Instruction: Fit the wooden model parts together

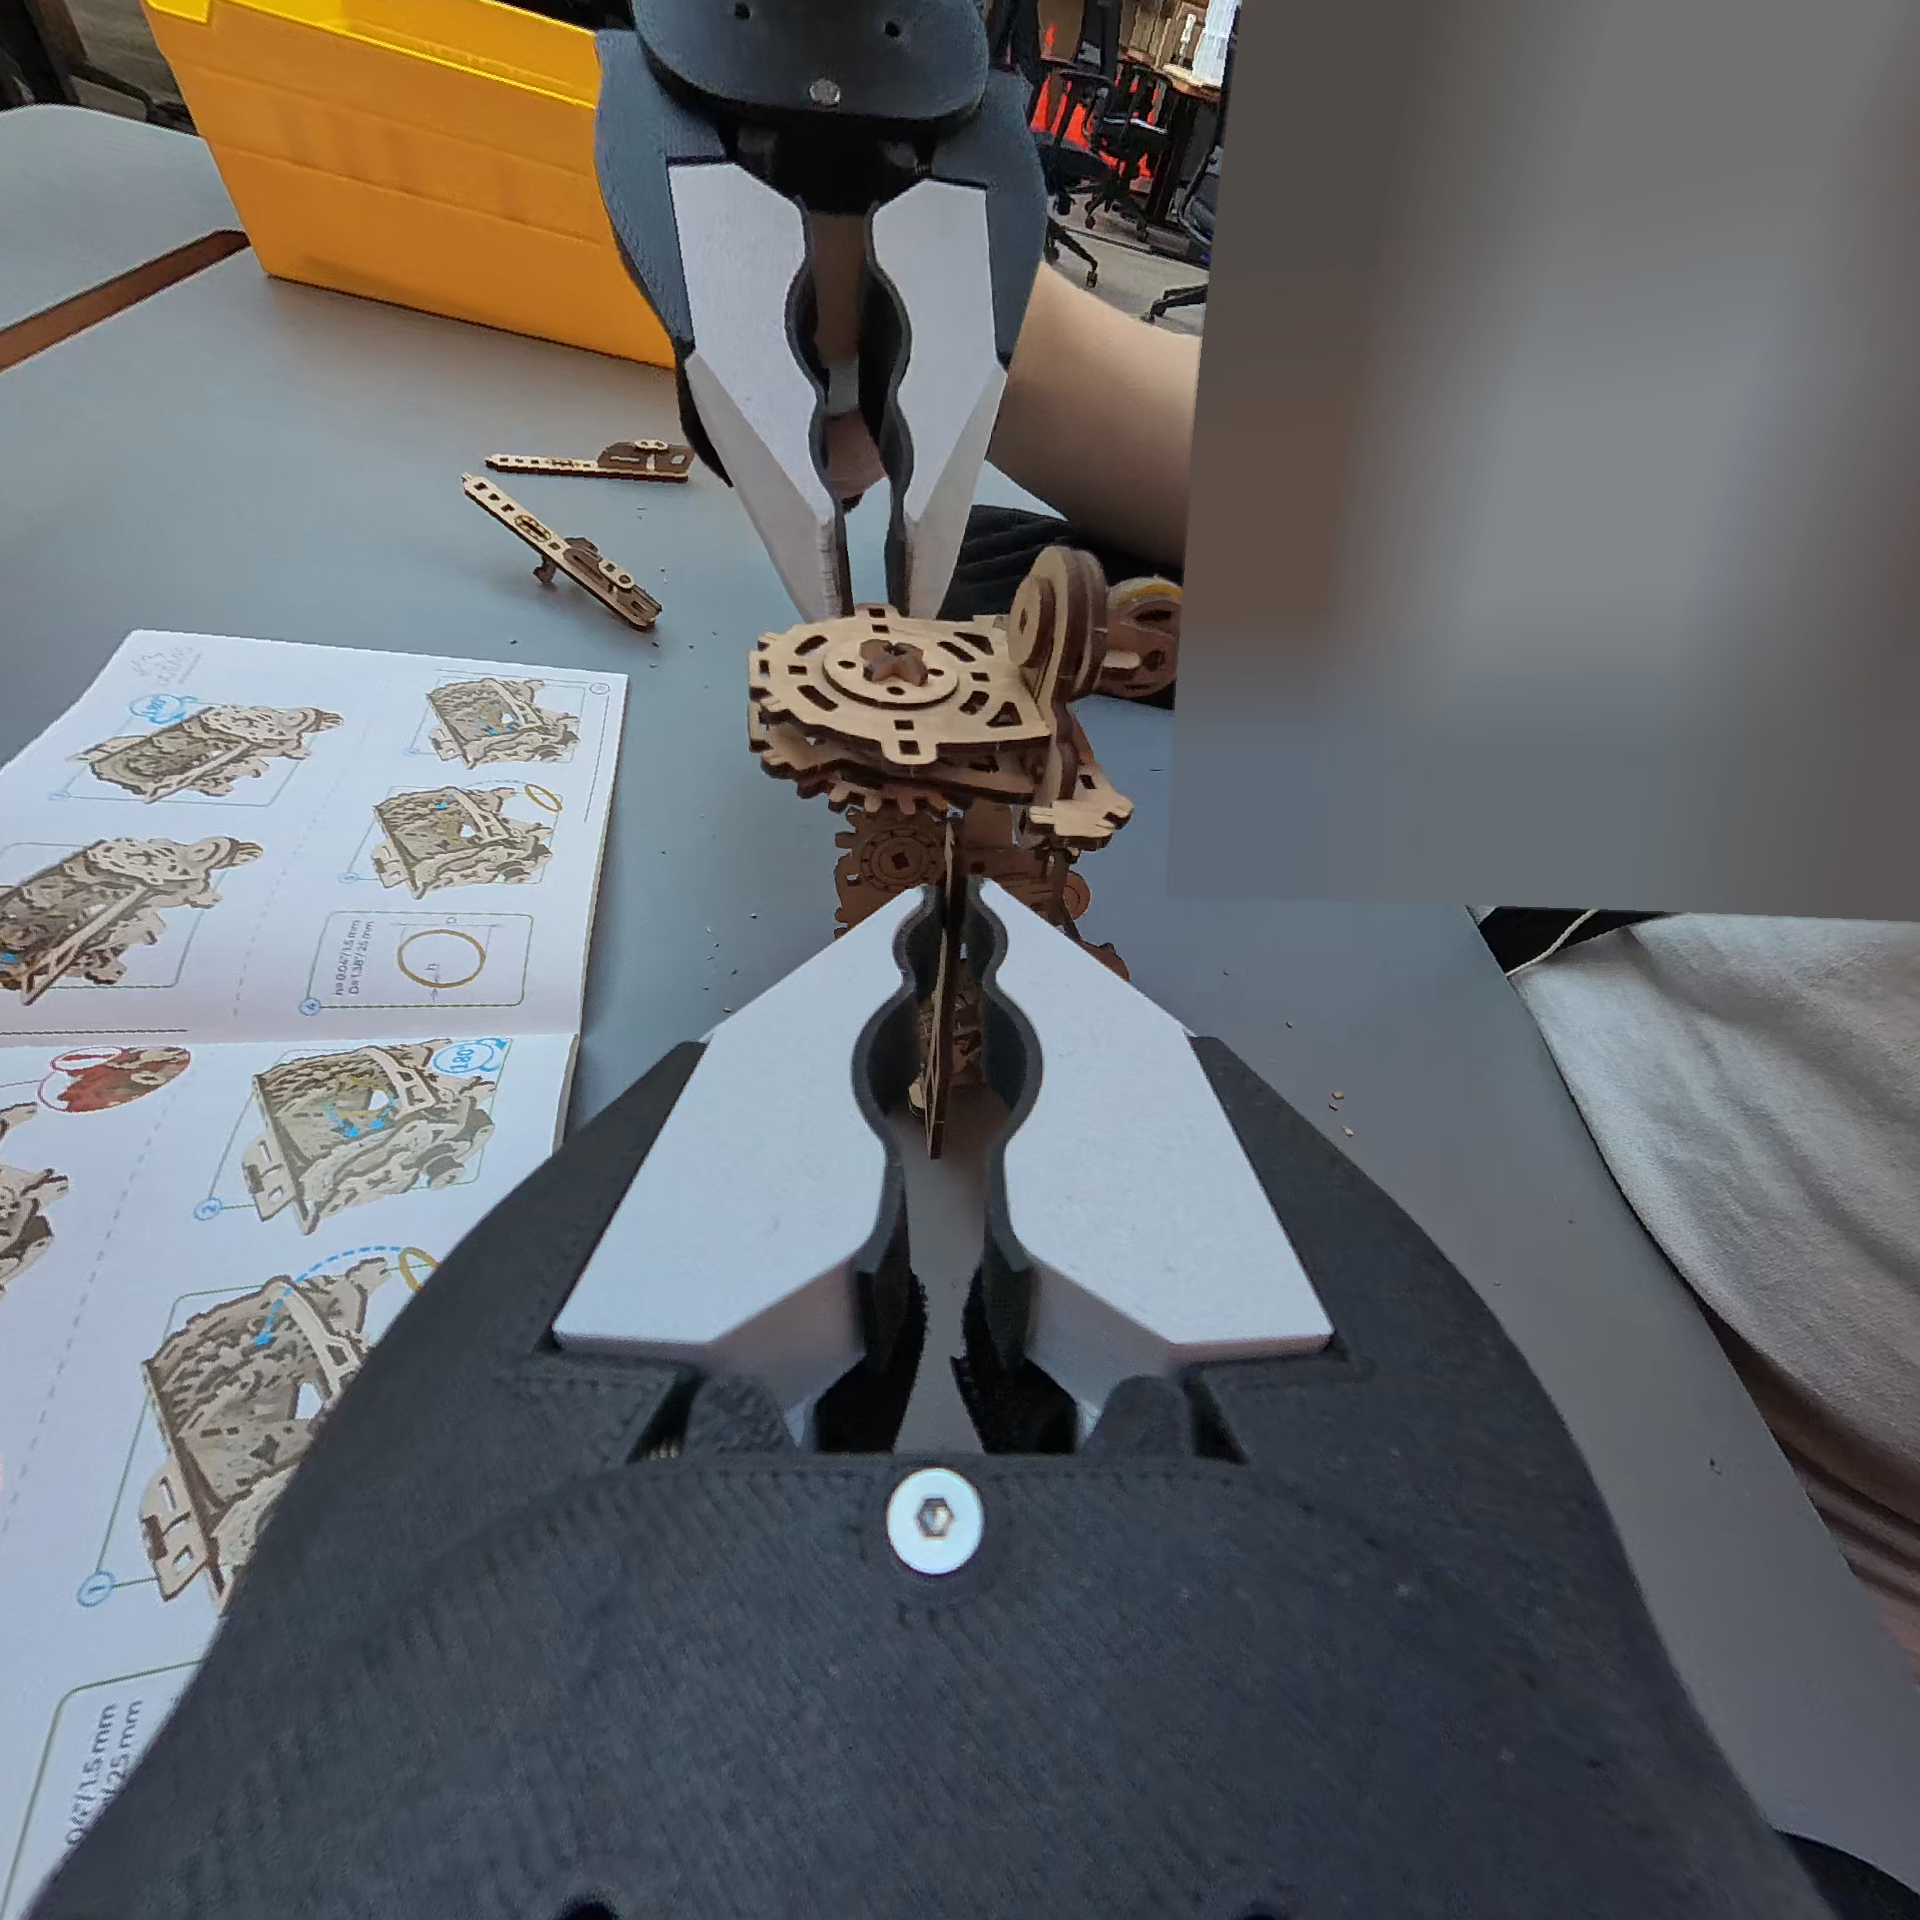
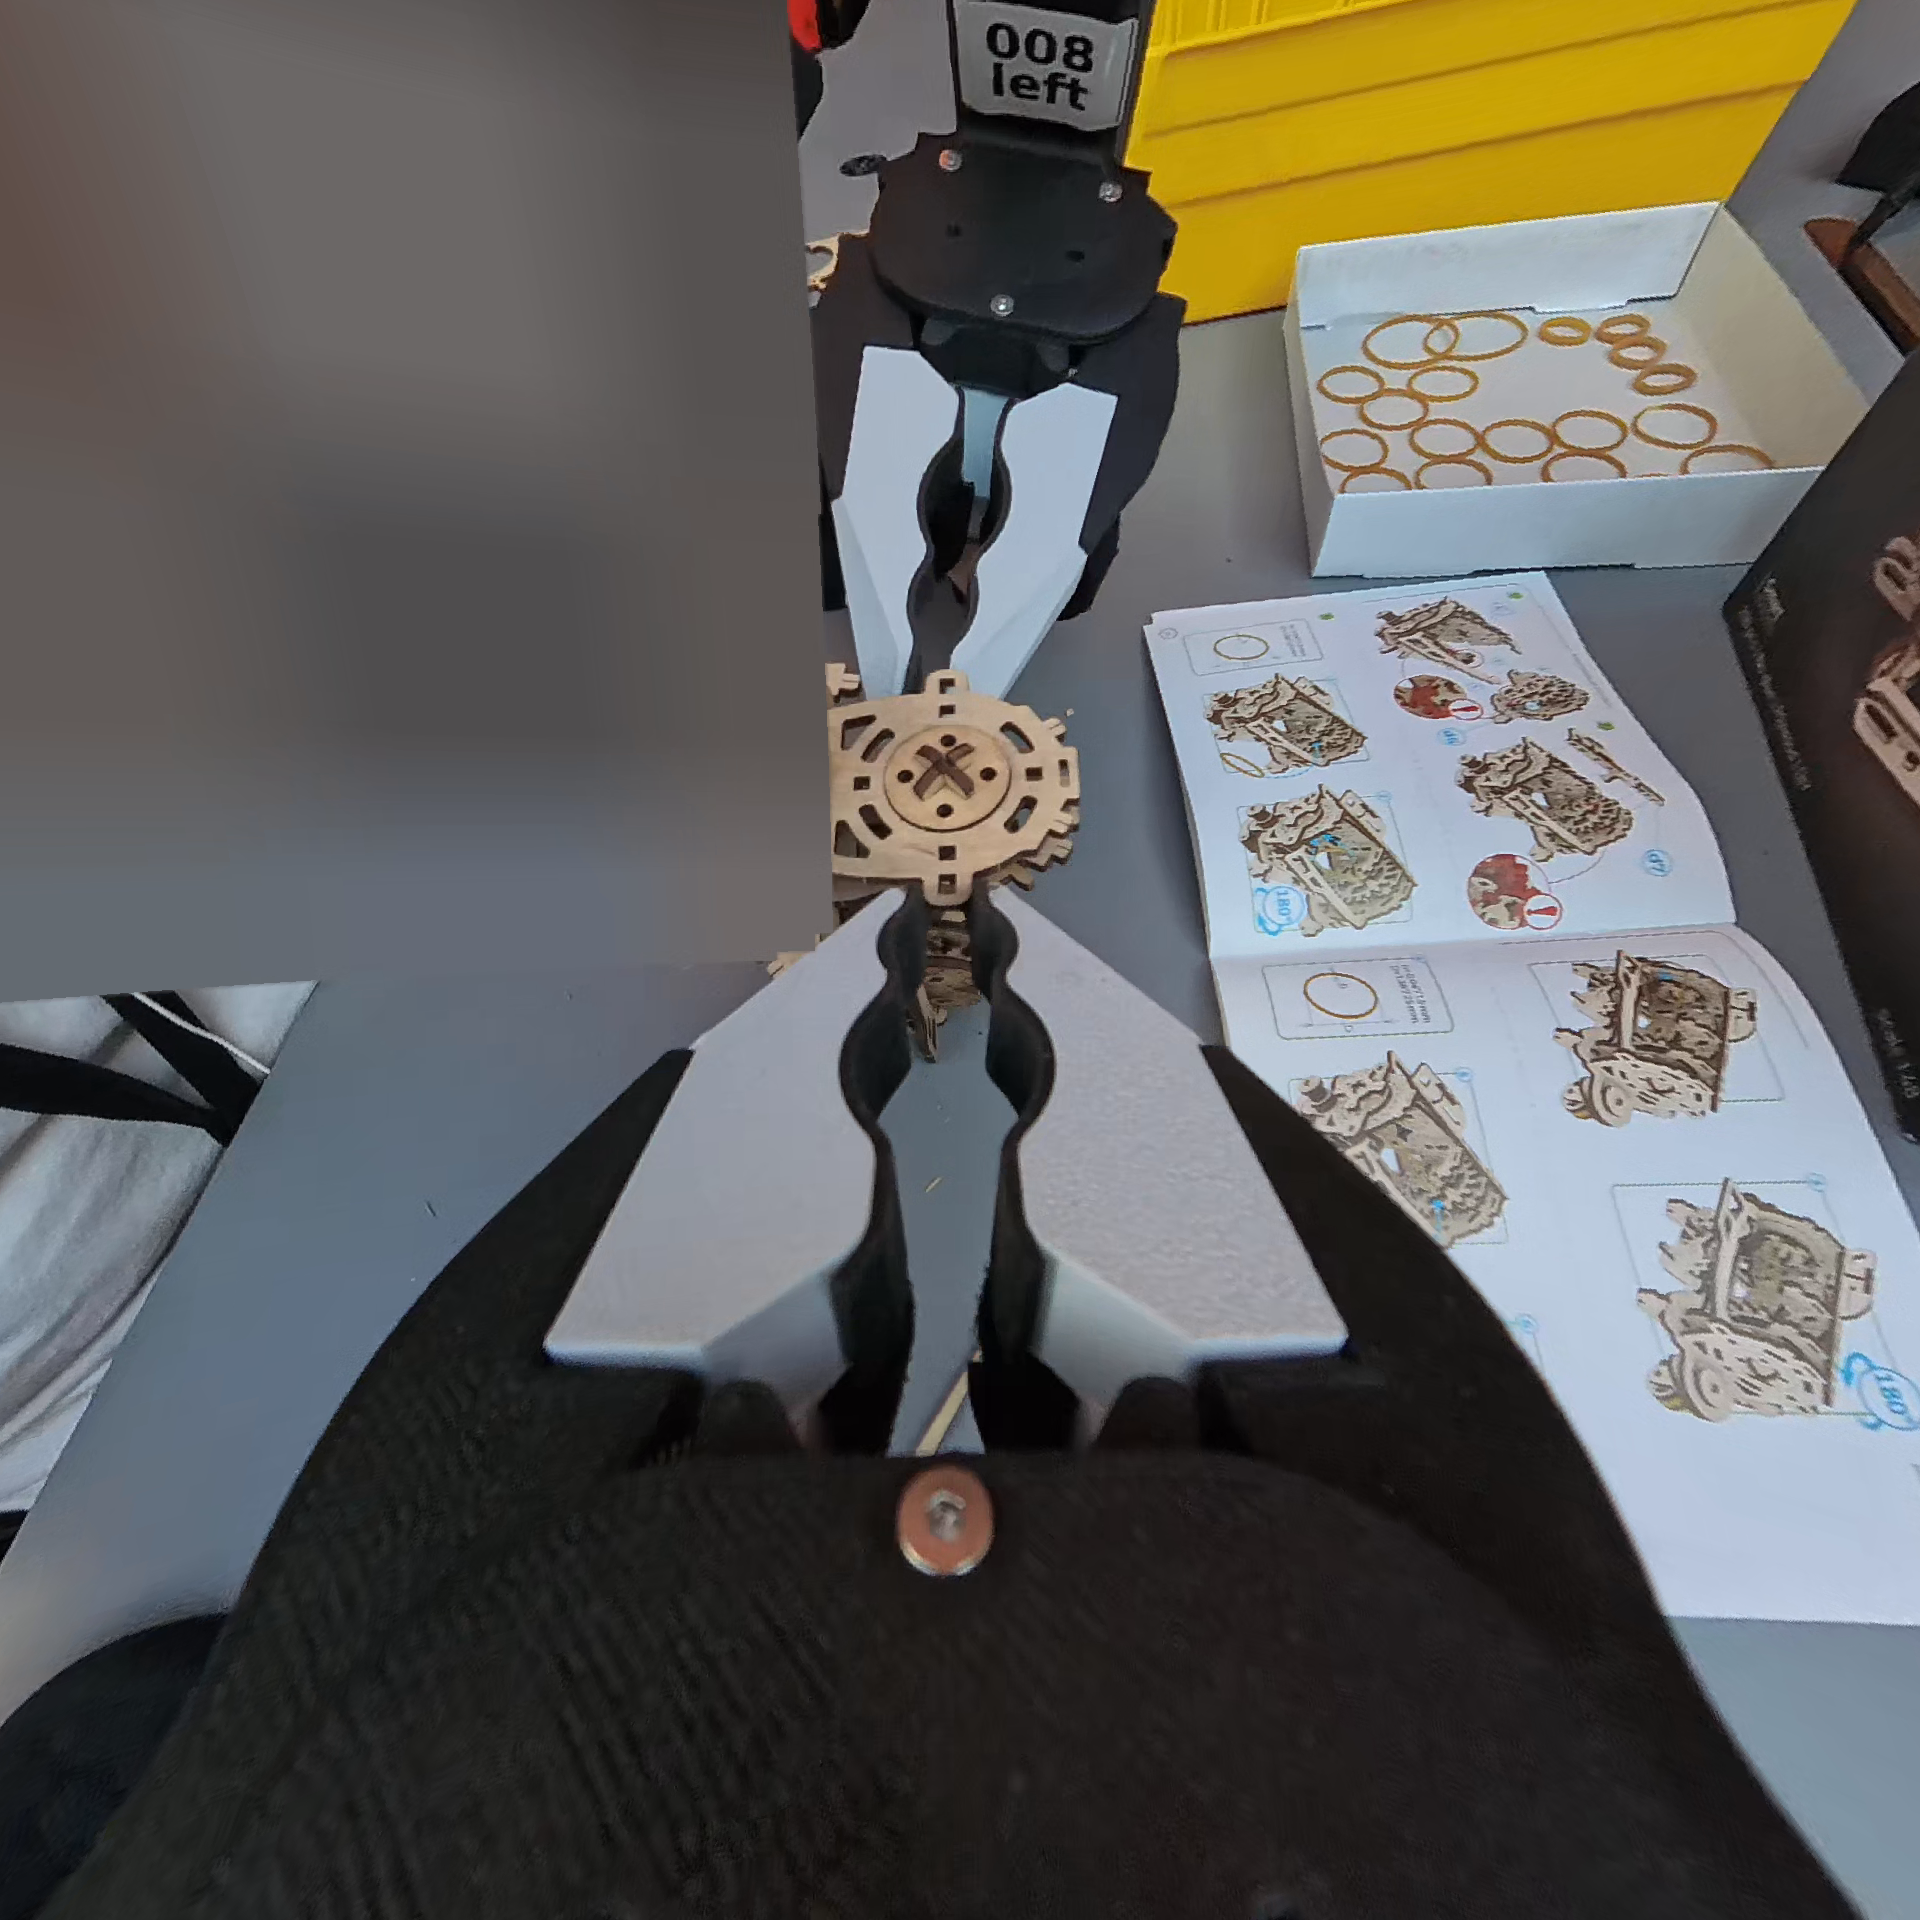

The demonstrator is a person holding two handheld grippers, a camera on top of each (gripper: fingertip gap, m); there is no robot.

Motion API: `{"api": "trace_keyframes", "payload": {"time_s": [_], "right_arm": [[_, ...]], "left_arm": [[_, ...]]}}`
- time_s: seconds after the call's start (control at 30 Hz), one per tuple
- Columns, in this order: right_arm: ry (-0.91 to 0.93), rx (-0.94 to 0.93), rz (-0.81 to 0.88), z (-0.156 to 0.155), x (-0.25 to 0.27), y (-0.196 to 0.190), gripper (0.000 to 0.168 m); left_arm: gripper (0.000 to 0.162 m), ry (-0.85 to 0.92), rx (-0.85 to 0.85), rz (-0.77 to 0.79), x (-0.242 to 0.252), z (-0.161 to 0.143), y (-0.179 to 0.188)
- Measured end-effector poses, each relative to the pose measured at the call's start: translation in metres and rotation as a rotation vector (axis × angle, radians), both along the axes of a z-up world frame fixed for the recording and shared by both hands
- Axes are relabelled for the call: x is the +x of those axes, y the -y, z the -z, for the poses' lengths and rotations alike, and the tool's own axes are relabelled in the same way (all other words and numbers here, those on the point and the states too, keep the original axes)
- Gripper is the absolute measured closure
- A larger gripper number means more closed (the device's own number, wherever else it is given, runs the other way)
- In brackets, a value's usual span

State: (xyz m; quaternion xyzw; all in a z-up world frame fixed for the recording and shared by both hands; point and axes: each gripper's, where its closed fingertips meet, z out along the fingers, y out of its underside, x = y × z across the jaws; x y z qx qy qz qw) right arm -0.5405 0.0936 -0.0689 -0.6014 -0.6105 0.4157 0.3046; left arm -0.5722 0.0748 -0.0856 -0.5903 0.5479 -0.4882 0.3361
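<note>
A wooden model (image 1: 904, 707) of stacked gear-like plates stands upright on the grey table (image 1: 312, 436), with two wheels at its far right. My left gripper (image 1: 945, 904) is shut on a thin upright plate low on the model. My right gripper (image 1: 873, 597) comes in from the opposite side and is closed on the far edge of the top plate. In the right wrist view, my right gripper (image 2: 945, 914) holds an edge tab of the round top plate of the model (image 2: 945, 800), and the left gripper (image 2: 940, 665) is on the far side.
An open instruction booklet (image 1: 291, 935) lies left of the model, also shown in the right wrist view (image 2: 1507, 1039). Two loose wooden strips (image 1: 561, 551) lie beyond it. A yellow bin (image 1: 416, 156), a white box of rubber bands (image 2: 1558, 416) and a dark box (image 2: 1849, 675) stand nearby. A person's arm (image 1: 1101, 416) is behind. Across from one pair of fingers to the other is roughly 5 cm.
</note>
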Motion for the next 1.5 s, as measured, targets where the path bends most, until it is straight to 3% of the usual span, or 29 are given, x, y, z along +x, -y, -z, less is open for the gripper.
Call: {"api": "trace_keyframes", "payload": {"time_s": [0.13,0.47,0.87,1.5], "right_arm": [[-0.017,-0.082,-0.010,0.001,-0.003,0.002,0.162],[-0.015,-0.059,0.046,0.004,-0.005,-0.001,0.162],[0.018,-0.245,0.184,0.000,-0.003,-0.004,0.162],[0.040,-0.136,0.200,0.009,-0.009,0.003,0.162]], "left_arm": [[0.161,-0.002,-0.001,-0.001,-0.001,0.000,-0.001],[0.161,0.019,-0.026,-0.015,-0.004,0.000,-0.005],[0.162,0.030,-0.042,-0.038,-0.003,0.000,-0.007],[0.162,0.050,-0.094,-0.053,-0.004,0.000,-0.011]]}}
